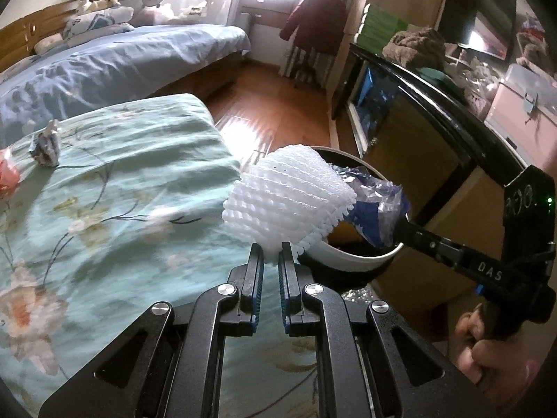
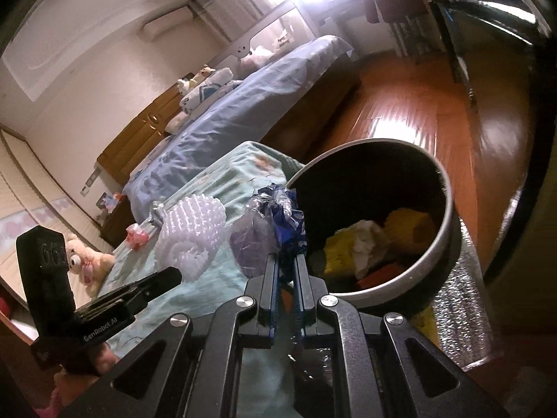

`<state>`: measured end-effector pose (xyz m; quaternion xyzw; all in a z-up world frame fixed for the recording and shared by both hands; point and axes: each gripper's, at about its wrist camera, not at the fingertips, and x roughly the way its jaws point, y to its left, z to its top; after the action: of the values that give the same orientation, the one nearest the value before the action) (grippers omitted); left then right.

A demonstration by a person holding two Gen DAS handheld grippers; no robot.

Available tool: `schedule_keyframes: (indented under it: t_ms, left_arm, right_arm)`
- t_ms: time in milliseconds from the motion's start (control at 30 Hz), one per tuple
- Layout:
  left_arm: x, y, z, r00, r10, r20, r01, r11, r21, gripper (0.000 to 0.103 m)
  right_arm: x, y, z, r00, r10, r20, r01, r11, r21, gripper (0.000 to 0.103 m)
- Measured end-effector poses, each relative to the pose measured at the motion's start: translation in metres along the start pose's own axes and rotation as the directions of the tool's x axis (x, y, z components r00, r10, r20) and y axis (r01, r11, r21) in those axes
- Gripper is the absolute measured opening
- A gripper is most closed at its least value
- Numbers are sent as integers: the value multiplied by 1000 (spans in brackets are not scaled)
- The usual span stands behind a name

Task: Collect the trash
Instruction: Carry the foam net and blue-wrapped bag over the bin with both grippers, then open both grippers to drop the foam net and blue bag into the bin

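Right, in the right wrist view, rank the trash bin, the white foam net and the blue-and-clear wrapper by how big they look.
1. trash bin, clearly largest.
2. white foam net.
3. blue-and-clear wrapper, close to the net in size; both hang near the camera, so this order is unsure.

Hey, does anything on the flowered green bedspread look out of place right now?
Yes. A crumpled silvery wrapper and a pink-and-white scrap lie loose on the bedspread, not yet collected, while the bin already holds other trash.
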<state>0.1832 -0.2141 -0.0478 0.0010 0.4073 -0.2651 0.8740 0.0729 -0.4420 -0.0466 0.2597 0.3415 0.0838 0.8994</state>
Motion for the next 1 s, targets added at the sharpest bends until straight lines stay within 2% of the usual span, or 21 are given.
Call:
schedule_keyframes:
  t_ms: [600,1000]
  left_arm:
    - [30,-32,12,999,-10,-40,12,998,66,8]
    - [46,-44,18,998,-14,-67,20,996,91,8]
  right_arm:
    - [-9,-39,9,996,-80,30,78,995,58,8]
    - [-7,-45,14,992,-124,36,122,991,61,8]
